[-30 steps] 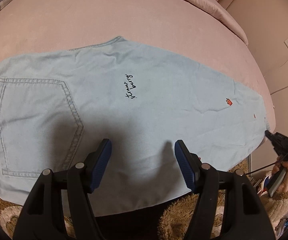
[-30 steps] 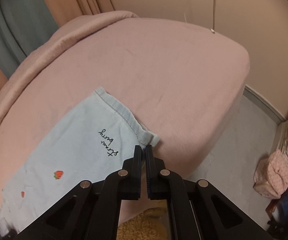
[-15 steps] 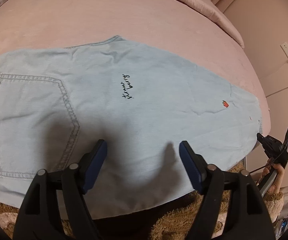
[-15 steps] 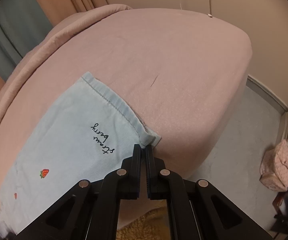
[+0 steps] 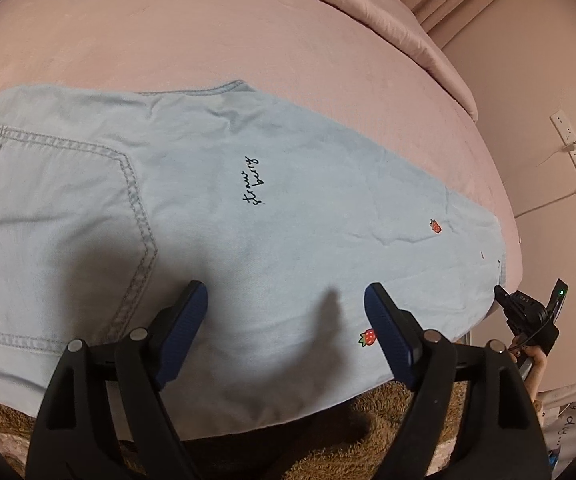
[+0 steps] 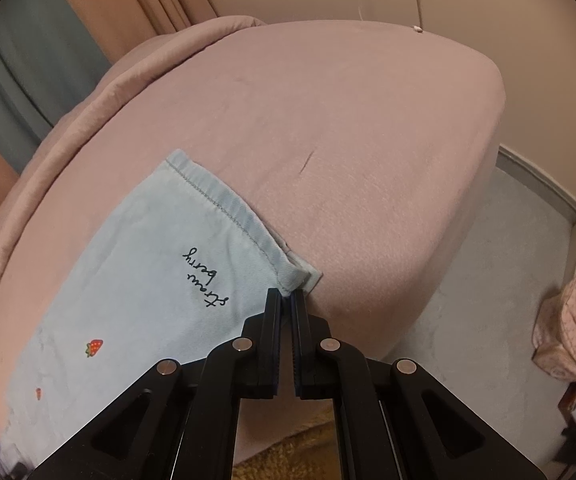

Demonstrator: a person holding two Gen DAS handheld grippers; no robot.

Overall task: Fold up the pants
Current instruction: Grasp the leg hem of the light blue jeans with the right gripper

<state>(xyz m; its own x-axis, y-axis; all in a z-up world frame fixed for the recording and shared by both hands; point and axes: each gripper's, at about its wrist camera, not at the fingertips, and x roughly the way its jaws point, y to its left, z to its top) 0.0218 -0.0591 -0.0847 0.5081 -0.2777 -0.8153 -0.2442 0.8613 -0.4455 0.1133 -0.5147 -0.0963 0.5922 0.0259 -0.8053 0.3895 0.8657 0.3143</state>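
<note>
Denim pants (image 5: 216,216), pale blue, lie folded leg over leg on the pink bed (image 5: 208,32); left gripper (image 5: 286,312) hovers wide, holding nothing. From the right wrist, the right gripper (image 6: 287,300) pinches the hem corner; crosswise folds remain, I judge

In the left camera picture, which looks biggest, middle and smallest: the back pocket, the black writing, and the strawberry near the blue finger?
1. Back pocket
2. Black writing
3. Strawberry

The fisheye lens bends shapes, but these gaps are plain.
</note>
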